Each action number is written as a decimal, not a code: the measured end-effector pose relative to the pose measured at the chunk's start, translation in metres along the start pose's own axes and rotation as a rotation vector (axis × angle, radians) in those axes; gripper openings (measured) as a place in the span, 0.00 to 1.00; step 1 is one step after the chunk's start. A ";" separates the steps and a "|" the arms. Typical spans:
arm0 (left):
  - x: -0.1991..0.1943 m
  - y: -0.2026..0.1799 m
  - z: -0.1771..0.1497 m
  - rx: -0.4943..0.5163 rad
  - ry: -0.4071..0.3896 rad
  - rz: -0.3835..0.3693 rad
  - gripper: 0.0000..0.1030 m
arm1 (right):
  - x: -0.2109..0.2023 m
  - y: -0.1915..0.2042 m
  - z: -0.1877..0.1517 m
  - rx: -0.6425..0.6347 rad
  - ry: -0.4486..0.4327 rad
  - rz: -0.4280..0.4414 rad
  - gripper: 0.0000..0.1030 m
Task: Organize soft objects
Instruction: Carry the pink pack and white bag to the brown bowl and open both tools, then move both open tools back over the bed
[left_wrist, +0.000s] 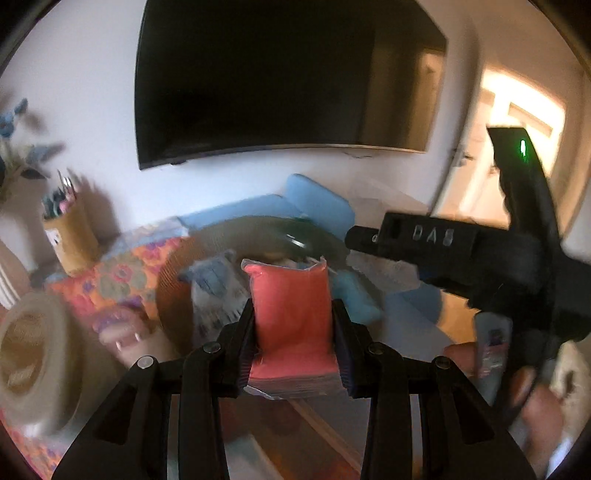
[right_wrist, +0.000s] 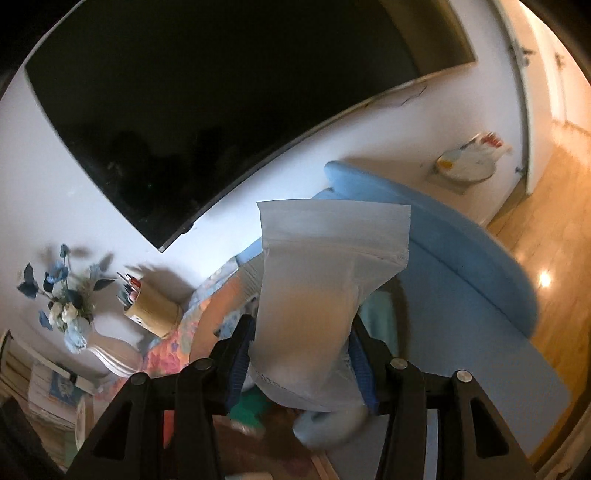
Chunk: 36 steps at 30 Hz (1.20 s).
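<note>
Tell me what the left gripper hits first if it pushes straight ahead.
Carrying the red packet, the left gripper would probably first meet the soft items heaped in the round basket; blur leaves depth unclear.

A large dark television (left_wrist: 284, 81) hung on a pale wall (right_wrist: 288, 173), its screen blank. Below it, against the wall, stood a light blue padded seat (right_wrist: 461, 258) with a raised back. At the left a vase of blue and white flowers (right_wrist: 62, 295) stood beside a tan cup of pens (right_wrist: 151, 310) on a bright floral cloth (left_wrist: 110, 280). To the right, warm light fell across a glossy wooden floor (right_wrist: 546, 229) by a white door (right_wrist: 546, 62)
</note>
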<state>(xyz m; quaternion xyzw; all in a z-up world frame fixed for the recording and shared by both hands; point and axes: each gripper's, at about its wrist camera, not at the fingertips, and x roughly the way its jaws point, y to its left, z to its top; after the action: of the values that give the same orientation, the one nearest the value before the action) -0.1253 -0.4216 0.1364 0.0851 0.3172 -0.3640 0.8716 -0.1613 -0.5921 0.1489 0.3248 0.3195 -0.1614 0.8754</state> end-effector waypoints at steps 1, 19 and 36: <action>0.008 -0.002 0.002 0.015 0.005 0.030 0.41 | 0.008 0.001 0.005 -0.005 0.017 -0.004 0.55; -0.113 0.020 -0.025 0.101 -0.133 -0.030 0.77 | -0.081 0.031 -0.008 -0.038 -0.106 0.112 0.80; -0.237 0.279 -0.161 -0.208 -0.071 0.462 0.82 | -0.076 0.292 -0.234 -0.506 -0.018 0.388 0.94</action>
<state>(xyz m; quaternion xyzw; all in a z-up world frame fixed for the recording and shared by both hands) -0.1387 -0.0217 0.1327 0.0522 0.2943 -0.1236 0.9462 -0.1811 -0.2140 0.1983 0.1503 0.2736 0.0903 0.9457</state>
